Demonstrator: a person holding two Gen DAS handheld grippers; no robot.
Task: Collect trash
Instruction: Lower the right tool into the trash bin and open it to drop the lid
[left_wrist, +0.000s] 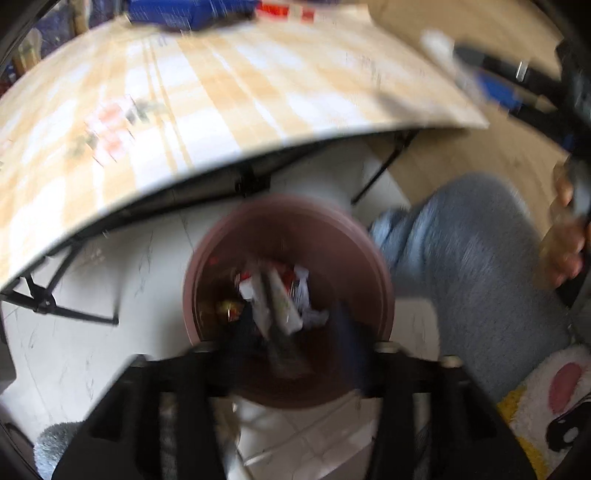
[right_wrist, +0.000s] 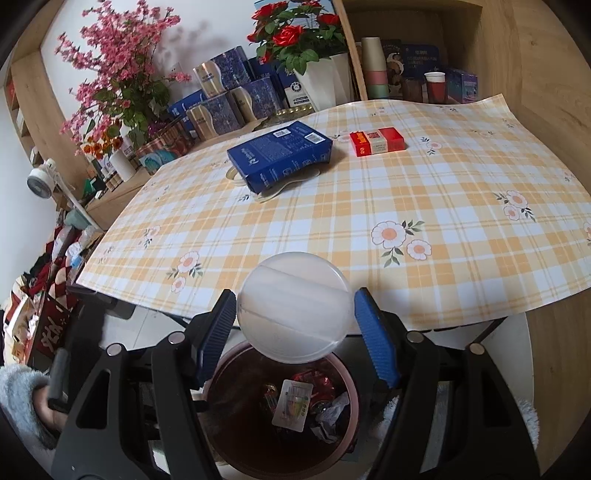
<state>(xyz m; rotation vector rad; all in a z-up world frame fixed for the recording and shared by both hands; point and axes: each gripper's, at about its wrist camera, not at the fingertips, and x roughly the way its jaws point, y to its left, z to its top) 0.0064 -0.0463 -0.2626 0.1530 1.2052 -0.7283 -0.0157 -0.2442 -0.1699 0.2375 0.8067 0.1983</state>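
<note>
Trash (right_wrist: 295, 404) lay in the brown bin (right_wrist: 347, 373) on the floor under the table (right_wrist: 332, 229) edge. Right gripper (right_wrist: 295, 332) held a round clear lid (right_wrist: 293, 306) between its blue pads (right_wrist: 376, 343), directly over the bin. Left gripper (left_wrist: 295, 332) also hung over the bin, too blurred to tell its opening. A blue box (right_wrist: 280, 155) and red pack (right_wrist: 376, 142) sat on the table

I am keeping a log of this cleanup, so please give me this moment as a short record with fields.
right tongs: over the bin, around a clear round lid; whether the pads touch it is unclear
left tongs: over the bin, blurred, state unclear
bin: brown, on the floor beside the table, holds wrappers
table: blue box and red pack lie on it
</note>
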